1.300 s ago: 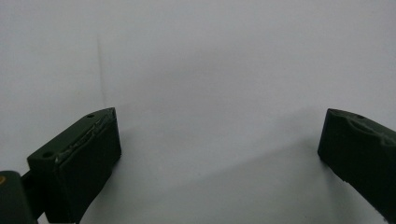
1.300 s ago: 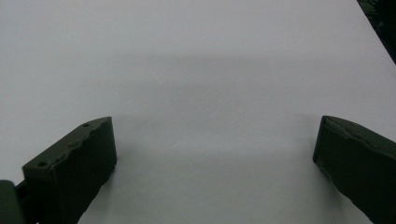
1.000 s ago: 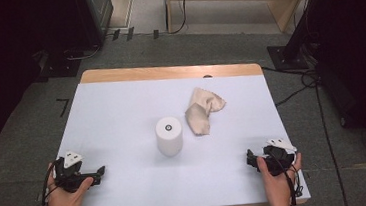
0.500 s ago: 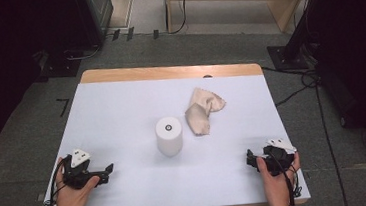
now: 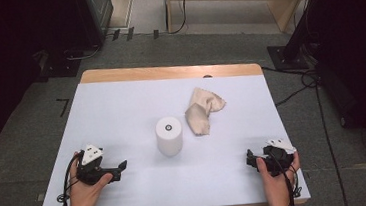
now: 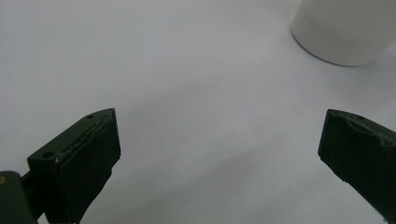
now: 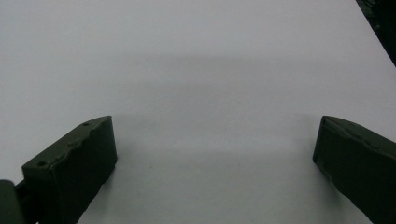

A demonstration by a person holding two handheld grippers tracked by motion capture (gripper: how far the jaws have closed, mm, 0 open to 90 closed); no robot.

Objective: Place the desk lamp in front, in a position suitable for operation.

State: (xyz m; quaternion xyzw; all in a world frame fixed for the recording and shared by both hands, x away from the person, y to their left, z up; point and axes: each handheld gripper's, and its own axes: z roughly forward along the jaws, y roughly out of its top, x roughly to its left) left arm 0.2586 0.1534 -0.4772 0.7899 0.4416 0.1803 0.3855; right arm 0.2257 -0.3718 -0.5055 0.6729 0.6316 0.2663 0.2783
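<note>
1. One white cylinder [image 5: 169, 136], standing ahead of the left gripper [image 5: 122, 165].
2. One crumpled beige cloth [image 5: 202, 110], farther off beyond the cylinder.
3. Two grippers; the right gripper [image 5: 249, 156] makes the pair.
4. One bench [image 5: 121, 108].

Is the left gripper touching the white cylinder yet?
Apart. In the left gripper view the open jaws frame bare table, with the white cylinder farther off; the high view shows table between the left gripper and it.

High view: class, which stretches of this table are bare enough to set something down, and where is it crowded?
The table is bare across its left half, left of the white cylinder, and along the front strip between the left tool and right tool. The crowded part is mid-table, where the beige cloth lies beside the cylinder.
</note>
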